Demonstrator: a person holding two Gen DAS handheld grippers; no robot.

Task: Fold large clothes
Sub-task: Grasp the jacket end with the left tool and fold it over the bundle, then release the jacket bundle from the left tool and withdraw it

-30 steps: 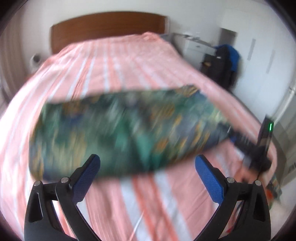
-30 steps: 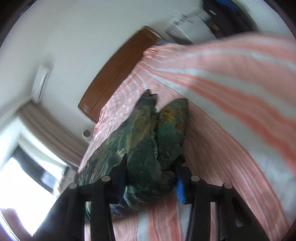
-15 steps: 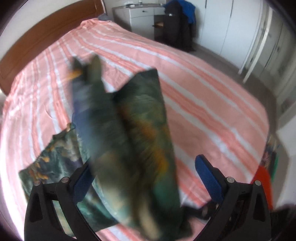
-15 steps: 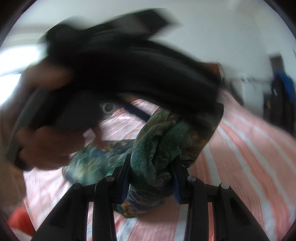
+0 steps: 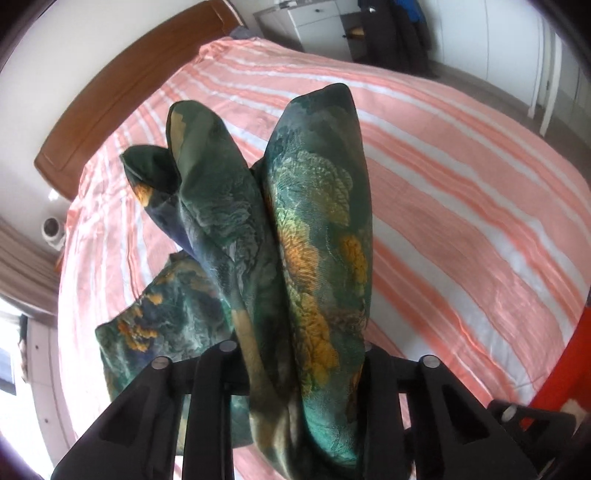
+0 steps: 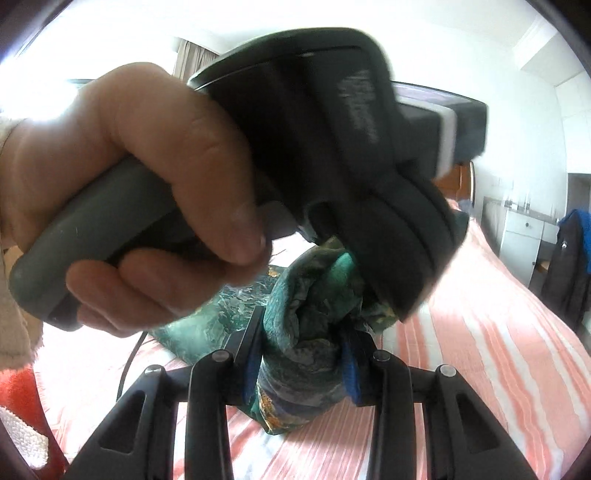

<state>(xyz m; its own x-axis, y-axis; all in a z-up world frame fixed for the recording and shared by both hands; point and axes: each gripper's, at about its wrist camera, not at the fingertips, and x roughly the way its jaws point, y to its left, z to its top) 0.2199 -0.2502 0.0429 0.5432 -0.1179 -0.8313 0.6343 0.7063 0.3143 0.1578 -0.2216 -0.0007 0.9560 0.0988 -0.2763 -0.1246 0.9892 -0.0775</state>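
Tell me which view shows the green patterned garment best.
The left wrist view: the green patterned garment rises from the left gripper, whose jaws have just closed on it, and trails onto the striped bed. The right wrist view shows only a bunched wad in the right gripper, mostly hidden behind the person's hand.

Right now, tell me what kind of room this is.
A bedroom, most likely: a wide bed with a pink-and-white striped cover, a wooden headboard against the wall, and white wardrobe doors beyond a white chest of drawers.
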